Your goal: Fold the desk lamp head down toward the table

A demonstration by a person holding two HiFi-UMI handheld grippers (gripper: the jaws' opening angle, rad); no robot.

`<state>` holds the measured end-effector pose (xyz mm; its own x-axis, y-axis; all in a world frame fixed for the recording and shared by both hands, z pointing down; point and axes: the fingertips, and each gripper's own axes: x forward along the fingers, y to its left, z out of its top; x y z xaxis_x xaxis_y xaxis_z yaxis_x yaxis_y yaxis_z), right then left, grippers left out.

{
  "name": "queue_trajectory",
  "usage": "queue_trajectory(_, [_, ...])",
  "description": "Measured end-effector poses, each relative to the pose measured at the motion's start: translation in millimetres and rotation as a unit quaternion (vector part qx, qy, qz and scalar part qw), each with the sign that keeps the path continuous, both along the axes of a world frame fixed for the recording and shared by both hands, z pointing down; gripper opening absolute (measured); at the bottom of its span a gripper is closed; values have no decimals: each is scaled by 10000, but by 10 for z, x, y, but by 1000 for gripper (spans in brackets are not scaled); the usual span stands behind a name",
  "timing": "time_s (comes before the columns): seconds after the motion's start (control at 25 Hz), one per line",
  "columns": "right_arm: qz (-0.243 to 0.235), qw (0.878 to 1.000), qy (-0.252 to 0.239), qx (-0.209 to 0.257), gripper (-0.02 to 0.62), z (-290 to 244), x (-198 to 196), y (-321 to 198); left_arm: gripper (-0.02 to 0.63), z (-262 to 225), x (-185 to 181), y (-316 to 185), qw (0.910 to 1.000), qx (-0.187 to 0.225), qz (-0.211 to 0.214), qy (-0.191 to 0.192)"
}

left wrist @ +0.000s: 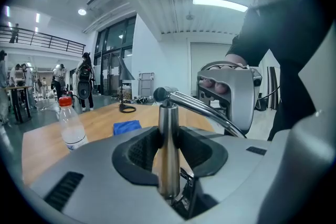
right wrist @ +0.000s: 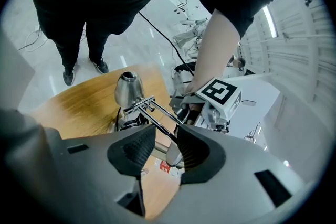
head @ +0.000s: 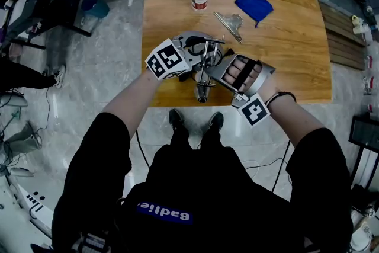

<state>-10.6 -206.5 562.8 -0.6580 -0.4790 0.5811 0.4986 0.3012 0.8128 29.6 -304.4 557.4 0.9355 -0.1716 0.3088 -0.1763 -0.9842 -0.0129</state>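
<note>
My left jaws (left wrist: 168,157) are pinching the lamp post (left wrist: 168,118) steady so my half-open right jaws (right wrist: 165,136), sitting around its arm (right wrist: 157,113), can tip it down.

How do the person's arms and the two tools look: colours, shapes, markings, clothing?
The left tool and right tool have grey plastic bodies with dark ribbed pads. Each carries a white cube with black square markers. Black short sleeves; a dark wristband on the right wrist.

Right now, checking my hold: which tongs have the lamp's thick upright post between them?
The left tongs: the post stands clamped between their pads. The right tongs have only the thin rods between them.
</note>
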Motion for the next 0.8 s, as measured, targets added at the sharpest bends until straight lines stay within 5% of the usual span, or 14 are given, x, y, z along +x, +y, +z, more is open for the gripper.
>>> queue_trajectory(0.24, [95,9998,-65,-166,131,-31,15,14,156,-61,-50,-27,9997,237,-77,-82])
queue_trajectory(0.64, [-604,9981,-29,-71,178,-254,116,230,179,-96,-113,-9,9968,609,-114,-499])
queue_trajectory(0.8, [-483,9984,-235,-183,178,-304,257,375,179,-110,-309,-59,9955,559,-546,-538])
